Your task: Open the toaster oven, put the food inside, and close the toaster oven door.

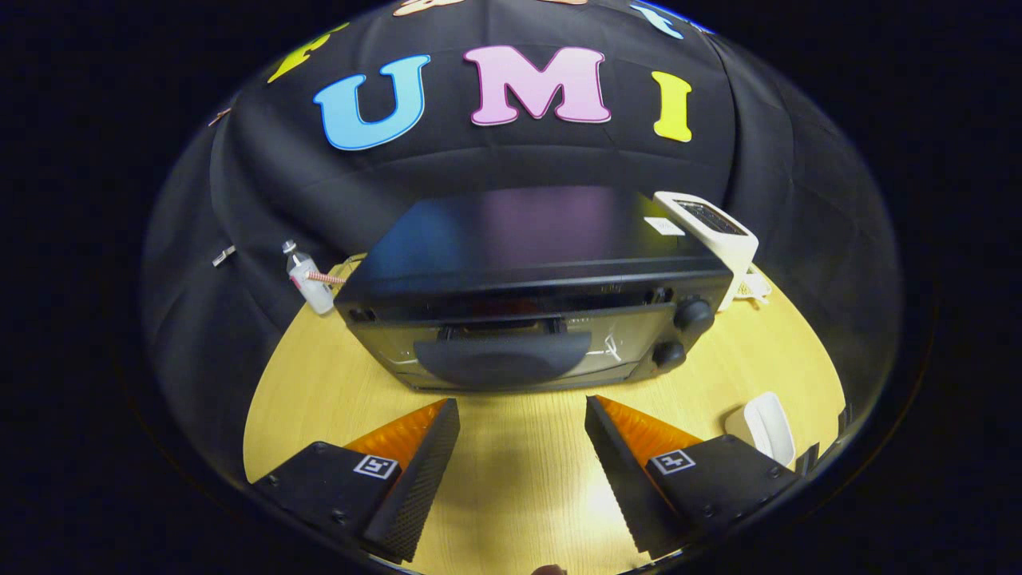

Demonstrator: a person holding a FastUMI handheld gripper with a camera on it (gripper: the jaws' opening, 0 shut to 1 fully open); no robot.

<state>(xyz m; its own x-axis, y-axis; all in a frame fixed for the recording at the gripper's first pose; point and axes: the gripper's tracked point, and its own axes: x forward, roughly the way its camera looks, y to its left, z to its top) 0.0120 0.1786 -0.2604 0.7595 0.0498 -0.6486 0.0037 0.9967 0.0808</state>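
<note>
On the yellow wooden table [335,383], going from left to right: a small white bottle [307,281] with a striped straw stands just beside the toaster oven's left rear corner. The toaster oven [527,295] sits in the middle, squarely ahead of the gripper [523,415]. Its glass door [511,351] appears shut or very nearly so, with the broad dark handle across the front (a thin gap along the top edge cannot be ruled out). Something reddish shows dimly behind the upper part of the glass; whether it is food or a heating element, I cannot tell. Two knobs [683,331] sit on the right of the front. A white pop-up toaster [715,231] stands by the right rear corner, and a white oblong object [768,427] lies on the table beyond the right finger.

The gripper's fingers are spread wide, holding nothing, short of the door. A closed door fits either food already inside or loading yet to come.
</note>
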